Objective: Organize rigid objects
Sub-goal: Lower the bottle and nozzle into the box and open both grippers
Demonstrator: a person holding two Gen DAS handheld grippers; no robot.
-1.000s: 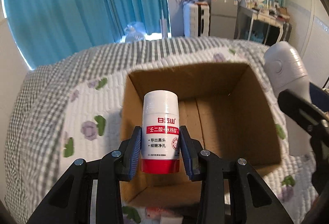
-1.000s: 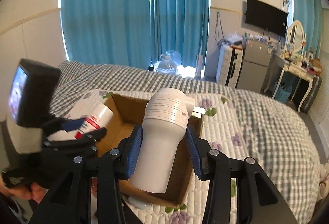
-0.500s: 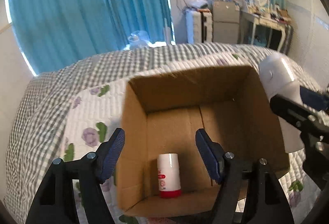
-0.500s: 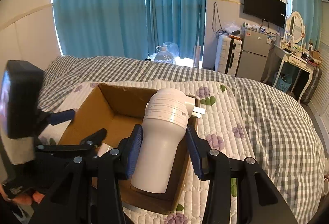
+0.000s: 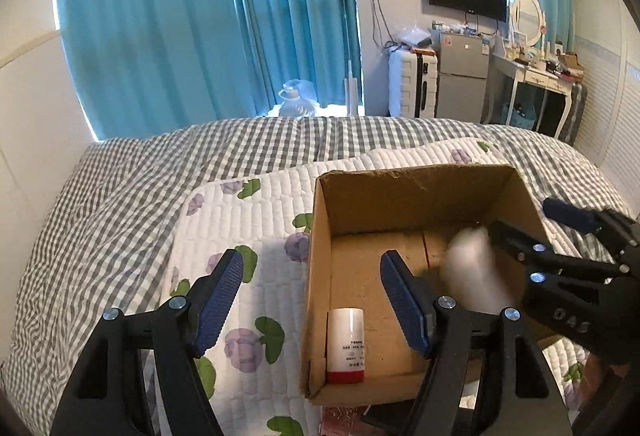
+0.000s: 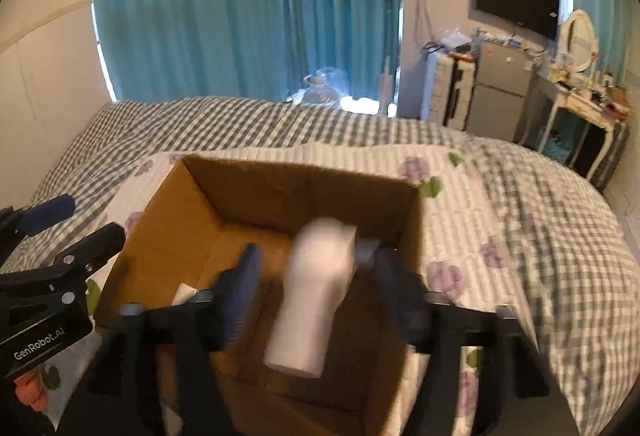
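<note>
Left wrist view first: the left gripper [image 5: 312,300] sits at the bottom of the frame with its blue-padded fingers [image 5: 218,300] spread wide and nothing between them. One finger hangs over the white quilted floral blanket [image 5: 248,220], the other over the open brown cardboard box [image 5: 412,184] right of centre. Down in the box's lower left corner stands the small white bottle with a red base [image 5: 346,346], upright against the near wall. Further right inside the box there's a blurred pale shape, the white plastic bottle with a ribbed cap [image 5: 474,268], and the black right gripper [image 5: 532,232] reaches in from the right edge, its jaws apart on either side of that blur. The grey-and-white checked bedcover [image 5: 132,188] fills the left and middle, with teal curtains [image 5: 208,16] across the top.

Over to the right wrist view, and it's heavily smeared. The right gripper [image 6: 316,276] is low in the centre, its dark fingers [image 6: 244,284] standing clear of the white plastic bottle [image 6: 312,296], gaps showing on both sides. The bottle is tilted, cap end toward the box's far wall, over the cardboard box [image 6: 172,212] interior; whether it touches the floor I cannot tell. The left gripper [image 6: 80,232] pokes in from the left edge, tongs parted. A sliver of the small white bottle [image 6: 185,292] peeks out low in the box, left of centre.
</note>
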